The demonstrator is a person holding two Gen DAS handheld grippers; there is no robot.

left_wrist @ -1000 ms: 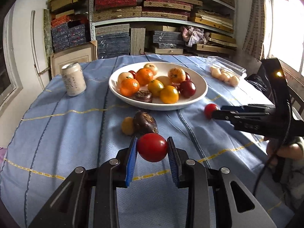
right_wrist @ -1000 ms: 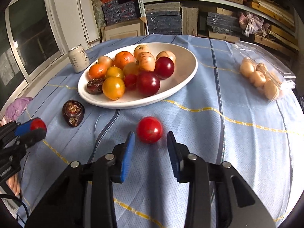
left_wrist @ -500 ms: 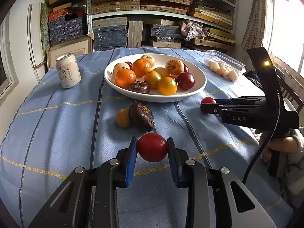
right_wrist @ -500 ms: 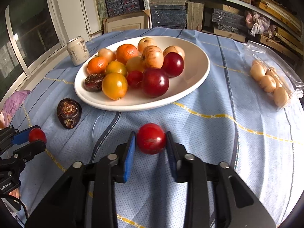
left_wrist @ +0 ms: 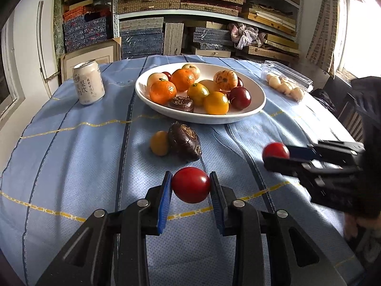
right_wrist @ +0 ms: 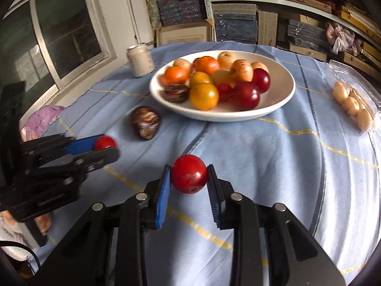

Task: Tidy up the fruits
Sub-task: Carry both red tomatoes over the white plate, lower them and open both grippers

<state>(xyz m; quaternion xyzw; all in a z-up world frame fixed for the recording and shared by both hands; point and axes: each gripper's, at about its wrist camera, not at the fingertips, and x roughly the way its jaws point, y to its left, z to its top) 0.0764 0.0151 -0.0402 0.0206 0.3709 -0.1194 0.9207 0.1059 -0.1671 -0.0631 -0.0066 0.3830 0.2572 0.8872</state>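
The left gripper (left_wrist: 191, 186) pinches a glossy round red tomato (left_wrist: 191, 185) above the blue cloth (left_wrist: 71, 162), the right gripper (right_wrist: 189, 175) apparently clamps a scuffed red fruit (right_wrist: 189, 174), the white oval fruit bowl (left_wrist: 258, 109) lies toward twelve o'clock.

Right gripper (left_wrist: 276, 155) body blurred, cut by frame edge

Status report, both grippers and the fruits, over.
Left gripper shut on red fruit. Right gripper shut on second red fruit. Plate ahead, nearly full; dark fruit and yellow fruit lie before it.
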